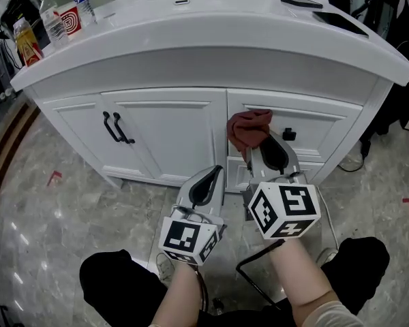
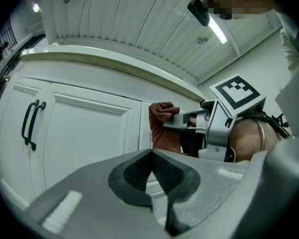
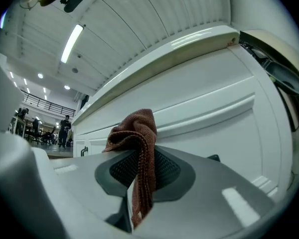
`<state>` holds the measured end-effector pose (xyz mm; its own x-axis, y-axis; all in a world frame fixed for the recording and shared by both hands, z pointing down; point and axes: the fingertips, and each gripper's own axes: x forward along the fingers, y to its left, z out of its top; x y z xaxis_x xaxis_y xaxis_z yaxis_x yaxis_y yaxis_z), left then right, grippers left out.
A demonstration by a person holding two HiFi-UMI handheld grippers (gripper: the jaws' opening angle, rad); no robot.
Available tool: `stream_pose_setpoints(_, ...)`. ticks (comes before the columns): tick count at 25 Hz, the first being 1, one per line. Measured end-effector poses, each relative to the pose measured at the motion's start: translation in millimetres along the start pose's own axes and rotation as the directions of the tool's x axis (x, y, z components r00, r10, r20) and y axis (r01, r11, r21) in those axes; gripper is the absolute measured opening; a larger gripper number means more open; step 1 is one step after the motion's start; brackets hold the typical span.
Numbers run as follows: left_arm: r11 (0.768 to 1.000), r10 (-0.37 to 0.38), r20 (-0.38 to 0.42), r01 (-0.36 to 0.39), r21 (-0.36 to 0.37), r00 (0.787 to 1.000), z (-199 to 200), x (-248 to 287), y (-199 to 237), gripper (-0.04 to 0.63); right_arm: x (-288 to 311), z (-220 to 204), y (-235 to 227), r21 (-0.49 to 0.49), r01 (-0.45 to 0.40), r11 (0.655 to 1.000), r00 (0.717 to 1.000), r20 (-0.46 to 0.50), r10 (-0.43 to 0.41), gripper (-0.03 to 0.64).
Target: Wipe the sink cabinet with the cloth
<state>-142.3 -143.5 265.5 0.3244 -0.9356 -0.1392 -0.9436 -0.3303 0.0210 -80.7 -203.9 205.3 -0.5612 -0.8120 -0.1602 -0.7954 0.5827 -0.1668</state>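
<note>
The white sink cabinet (image 1: pixel 163 138) fills the head view, with doors at left and drawers at right. A rust-red cloth (image 1: pixel 249 129) is bunched against the upper drawer front (image 1: pixel 313 125). My right gripper (image 1: pixel 262 148) is shut on the cloth (image 3: pixel 139 148), which hangs down between its jaws in the right gripper view. My left gripper (image 1: pixel 211 180) is shut with nothing in it, held low in front of the cabinet, left of the right one. The left gripper view shows the cloth (image 2: pixel 162 126) and the right gripper (image 2: pixel 187 121) beyond its closed jaws (image 2: pixel 150 169).
Black door handles (image 1: pixel 116 128) sit on the left doors. A small black knob (image 1: pixel 289 135) is on the drawer beside the cloth. Bottles (image 1: pixel 54 19) and boxes stand on the countertop's far left. The person's knees are at the bottom, over a marble-patterned floor (image 1: pixel 48 203).
</note>
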Motion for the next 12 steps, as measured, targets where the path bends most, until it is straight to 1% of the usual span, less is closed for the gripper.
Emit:
stream_pose_setpoints(4,1.000,0.003,0.032,-0.003,-0.008,0.999,11,15,16,0.000,23,7,14,-0.027,-0.038,0.999,0.999,0.009,0.039,0.091)
stream_pose_setpoints(7,1.000,0.008,0.054,-0.006,-0.025,0.999,17,23,20,0.000,30,9,17,-0.042,-0.063,0.997,0.998,0.006,0.063,0.091)
stream_pose_setpoints(12,1.000,-0.020,0.039,0.021,-0.021,0.999,8,35,6,0.000,25,14,2,-0.072,-0.066,0.995,0.998,0.018,0.068,0.094)
